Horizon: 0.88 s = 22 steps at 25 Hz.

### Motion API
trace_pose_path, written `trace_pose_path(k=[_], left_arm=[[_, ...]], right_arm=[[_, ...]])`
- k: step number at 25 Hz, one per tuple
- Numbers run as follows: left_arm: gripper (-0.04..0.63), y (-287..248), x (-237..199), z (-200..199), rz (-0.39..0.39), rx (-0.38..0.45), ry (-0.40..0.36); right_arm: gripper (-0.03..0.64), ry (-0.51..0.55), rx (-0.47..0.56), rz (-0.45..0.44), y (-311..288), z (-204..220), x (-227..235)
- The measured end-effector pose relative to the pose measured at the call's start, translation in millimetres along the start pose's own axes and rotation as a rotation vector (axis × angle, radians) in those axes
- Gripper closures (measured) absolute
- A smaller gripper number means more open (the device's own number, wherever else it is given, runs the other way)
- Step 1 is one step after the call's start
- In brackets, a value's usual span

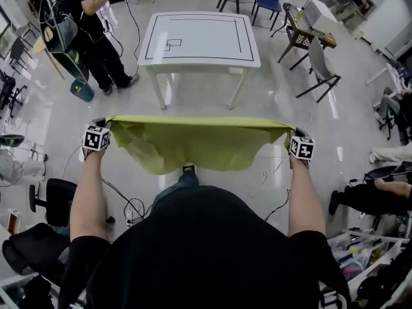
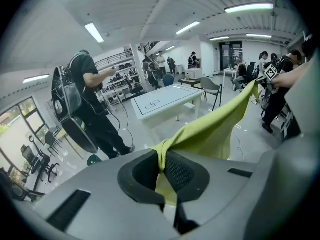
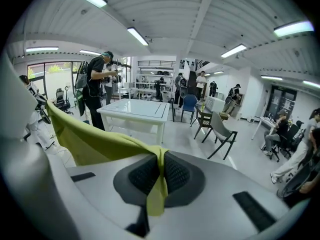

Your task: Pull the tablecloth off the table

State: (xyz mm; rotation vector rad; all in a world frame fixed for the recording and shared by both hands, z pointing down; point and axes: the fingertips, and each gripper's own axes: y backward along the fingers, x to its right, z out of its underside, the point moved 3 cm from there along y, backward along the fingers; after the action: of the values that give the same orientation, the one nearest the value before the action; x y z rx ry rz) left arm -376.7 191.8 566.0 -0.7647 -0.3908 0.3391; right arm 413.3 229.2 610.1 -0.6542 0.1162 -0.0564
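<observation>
A yellow-green tablecloth [image 1: 193, 143] hangs stretched in the air between my two grippers, clear of the white table [image 1: 201, 38] that stands bare beyond it. My left gripper [image 1: 98, 136] is shut on the cloth's left corner; in the left gripper view the cloth [image 2: 210, 131] runs out from between the dark pads [image 2: 180, 171]. My right gripper [image 1: 300, 147] is shut on the right corner, and in the right gripper view the tablecloth [image 3: 95, 141] is pinched between the pads [image 3: 176, 173] with a tail hanging below. The white table [image 3: 135, 110] stands ahead of it, and the white table [image 2: 165, 100] also shows in the left gripper view.
A person in black with a backpack [image 1: 93, 28] stands left of the table. Chairs [image 1: 315, 60] and a small basket table [image 1: 299, 28] stand at the right. Cables [image 1: 125, 205] lie on the floor near my feet. Seated people [image 1: 386, 118] are at the far right.
</observation>
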Motion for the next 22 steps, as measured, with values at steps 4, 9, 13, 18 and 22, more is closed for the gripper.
trace_pose_path(k=[4, 9, 13, 18, 22], left_arm=[[0.572, 14, -3, -26, -0.022, 0.052, -0.008], [0.572, 29, -11, -57, -0.06, 0.1, -0.035], [0.572, 43, -17, -75, -0.083, 0.143, -0.028], [0.572, 65, -26, -93, -0.115, 0.212, 0.005], [0.572, 80, -30, -101, -0.133, 0.25, 0.014]], right_arm=[[0.598, -0.036, 0.075, 0.004, 14, -23, 10], [0.598, -0.076, 0.179, -0.009, 33, -60, 20], [0.597, -0.081, 0.257, -0.015, 51, -90, 25], [0.597, -0.079, 0.326, -0.022, 72, -115, 26], [0.597, -0.095, 0.364, -0.034, 85, -127, 26]])
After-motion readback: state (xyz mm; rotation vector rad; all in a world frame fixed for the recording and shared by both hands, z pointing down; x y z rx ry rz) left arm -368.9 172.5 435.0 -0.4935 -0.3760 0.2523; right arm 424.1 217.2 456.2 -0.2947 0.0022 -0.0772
